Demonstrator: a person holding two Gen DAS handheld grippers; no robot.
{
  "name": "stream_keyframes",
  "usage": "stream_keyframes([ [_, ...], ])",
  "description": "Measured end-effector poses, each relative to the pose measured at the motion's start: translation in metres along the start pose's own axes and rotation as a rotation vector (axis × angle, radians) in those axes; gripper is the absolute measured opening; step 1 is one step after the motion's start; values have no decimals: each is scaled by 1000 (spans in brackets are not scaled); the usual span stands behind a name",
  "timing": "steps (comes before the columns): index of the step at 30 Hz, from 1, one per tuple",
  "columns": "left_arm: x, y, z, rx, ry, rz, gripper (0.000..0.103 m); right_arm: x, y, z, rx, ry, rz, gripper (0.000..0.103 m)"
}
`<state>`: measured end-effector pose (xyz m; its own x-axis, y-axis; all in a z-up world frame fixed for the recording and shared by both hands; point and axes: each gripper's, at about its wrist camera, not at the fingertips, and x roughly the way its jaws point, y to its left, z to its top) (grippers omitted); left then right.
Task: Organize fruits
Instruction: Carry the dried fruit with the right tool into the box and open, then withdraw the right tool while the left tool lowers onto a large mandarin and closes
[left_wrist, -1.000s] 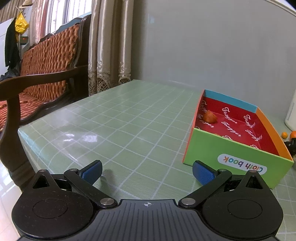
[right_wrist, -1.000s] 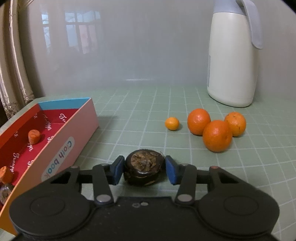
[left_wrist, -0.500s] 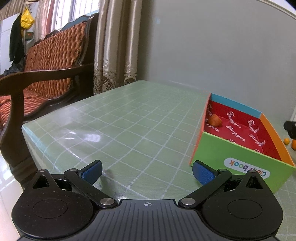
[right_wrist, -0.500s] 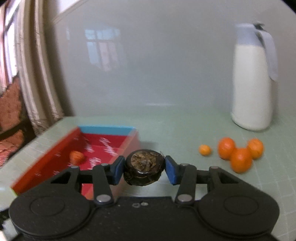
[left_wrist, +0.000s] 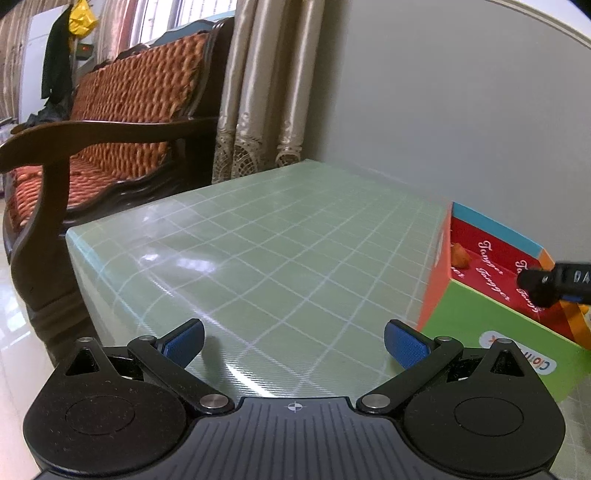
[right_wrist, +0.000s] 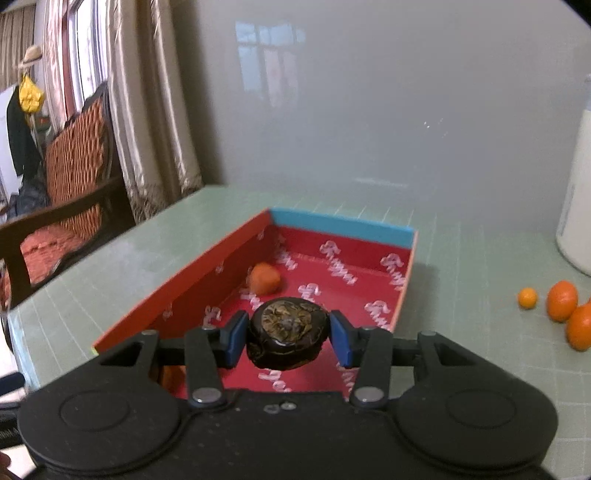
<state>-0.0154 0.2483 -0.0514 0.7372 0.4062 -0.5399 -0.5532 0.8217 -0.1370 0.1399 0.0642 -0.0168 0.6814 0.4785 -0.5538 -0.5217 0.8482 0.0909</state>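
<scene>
the dark wrinkled fruit (right_wrist: 287, 338) sits clamped between the right gripper (right_wrist: 287, 339) fingers, above the red-lined box (right_wrist: 404, 236) on the table (right_wrist: 461, 258). the left gripper (left_wrist: 294, 343) fingers are spread wide, holding nothing.
</scene>
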Motion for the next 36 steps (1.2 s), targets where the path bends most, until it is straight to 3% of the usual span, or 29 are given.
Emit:
stream_keyframes([
  [13,0,-7,-1,15,0,-1,103,-8,-1,-4,-4,0,3,48],
  [20,-4,-18,-3,34,-12,-11,103,-36,-14,-3,14,-63,-9,57],
  [22,-7,-25,-4,48,-23,-20,103,-48,-22,-4,11,-91,-33,64],
  [26,-14,-43,-8,94,-53,-48,103,-68,-42,-9,-3,-125,-96,65],
  [30,-22,-68,-11,153,-72,-90,103,-89,-75,-21,34,-160,-177,82],
  [36,-43,-124,-6,283,-135,-208,103,-114,-139,-44,140,-205,-355,82],
])
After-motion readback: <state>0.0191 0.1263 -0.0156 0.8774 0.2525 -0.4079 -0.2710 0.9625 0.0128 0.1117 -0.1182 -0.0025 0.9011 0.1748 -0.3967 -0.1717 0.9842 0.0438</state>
